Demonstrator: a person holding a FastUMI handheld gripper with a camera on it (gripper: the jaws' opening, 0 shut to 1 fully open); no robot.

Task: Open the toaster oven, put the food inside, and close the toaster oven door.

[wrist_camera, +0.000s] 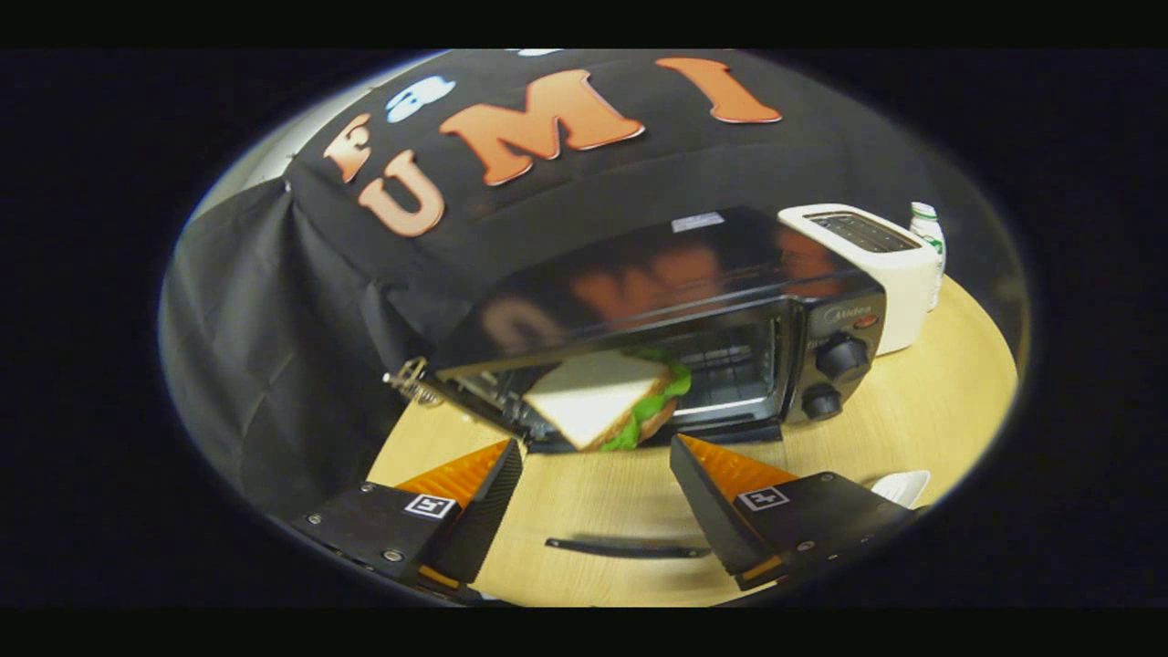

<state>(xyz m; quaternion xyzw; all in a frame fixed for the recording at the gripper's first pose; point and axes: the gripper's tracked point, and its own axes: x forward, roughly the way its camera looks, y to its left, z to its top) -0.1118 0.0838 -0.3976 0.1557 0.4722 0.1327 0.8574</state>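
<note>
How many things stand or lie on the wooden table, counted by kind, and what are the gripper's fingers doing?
Toaster oven, door open: 1
Sandwich, at the oven's mouth: 1
White toaster: 1
Bottle: 1
White dish: 1
Total: 5
The gripper is open, fingers apart, the sandwich just ahead of them.

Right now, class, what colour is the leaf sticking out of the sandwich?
Green, in the gripper view: the sandwich lies in the toaster oven, beyond the open claw.
</note>
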